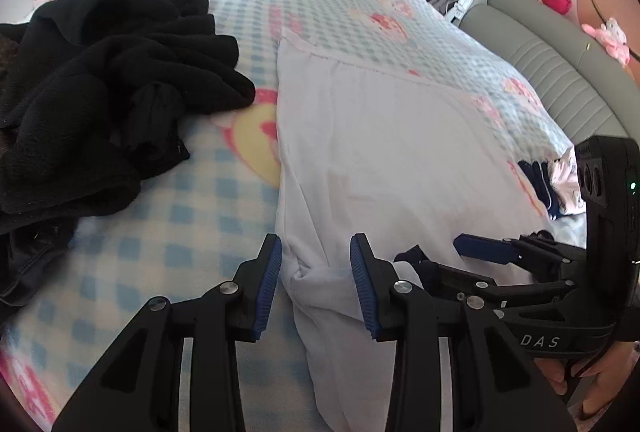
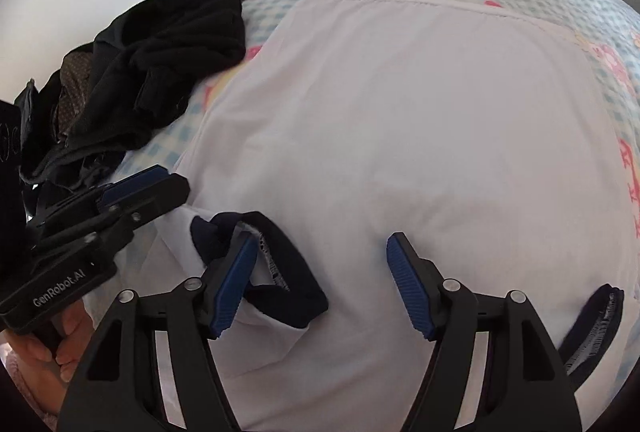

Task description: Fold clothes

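Observation:
A white top (image 2: 400, 120) with a navy collar (image 2: 296, 296) and a navy cuff (image 2: 596, 328) lies spread flat on the bed. My right gripper (image 2: 323, 246) is open just above its near end, with the left finger beside the collar and nothing between the pads. My left gripper (image 1: 316, 248) is open too, and its fingers straddle a bunched fold at the left edge of the white top (image 1: 380, 152). In each view the other gripper shows from the side: the right gripper (image 1: 432, 252) and the left gripper (image 2: 168, 178).
A heap of black clothes (image 1: 100, 92) (image 2: 168, 56) lies to the left on the checked, cartoon-print bedspread (image 1: 168, 232). A grey padded headboard (image 1: 560, 72) curves along the right. A hand (image 2: 52, 348) holds the left gripper's handle. Shelves and hanging clothes stand beyond the bed.

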Available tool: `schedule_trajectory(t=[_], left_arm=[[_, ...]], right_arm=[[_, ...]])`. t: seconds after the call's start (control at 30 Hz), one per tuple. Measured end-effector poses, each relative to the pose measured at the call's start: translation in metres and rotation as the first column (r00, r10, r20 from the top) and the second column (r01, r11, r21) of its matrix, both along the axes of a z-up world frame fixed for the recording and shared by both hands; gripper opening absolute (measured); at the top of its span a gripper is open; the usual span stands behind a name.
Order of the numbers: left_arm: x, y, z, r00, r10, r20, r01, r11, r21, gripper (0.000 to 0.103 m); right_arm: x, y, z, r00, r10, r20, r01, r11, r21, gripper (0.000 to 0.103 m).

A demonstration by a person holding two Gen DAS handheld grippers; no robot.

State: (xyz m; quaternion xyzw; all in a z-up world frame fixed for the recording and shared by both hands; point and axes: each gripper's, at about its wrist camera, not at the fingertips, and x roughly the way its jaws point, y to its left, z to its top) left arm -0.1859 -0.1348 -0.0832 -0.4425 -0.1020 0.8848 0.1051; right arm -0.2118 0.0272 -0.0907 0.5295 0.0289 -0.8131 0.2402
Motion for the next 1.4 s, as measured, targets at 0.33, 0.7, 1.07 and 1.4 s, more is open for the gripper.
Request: schedule_trajectory(t=[0.33,0.7,1.07,1.4], left_arm=[[0.038,0.004,-0.008,0.998,-0.062,0.004,0.062,0.989,-0.138,0.042],[0.029,0.020,0.017,0.982,-0.151,-0.112,0.118,0.959,-0.259,0.042],[0.033,0.065,0.004,0.880,-0.473,0.030,0.452,0.819,-0.354,0.039],[-0.015,0.063,0.006,0.956,-0.289,0.045,0.293,0.935,-0.201,0.007]], right_arm=[[0.025,-0.023,-0.002,0.986,0.169,-0.008,-0.169,0.985,0.039,0.071],[0.007,0.008,0.005,0.999,-0.035,-0.028,0.035,0.999,-0.009,0.070],[0.031,0.036,-0.010,0.999,-0.047,0.026,0.046,0.999,0.029,0.071],[0.030,0.038,-0.008,0.997,-0.076,0.025,0.075,0.997,0.031,0.071]])
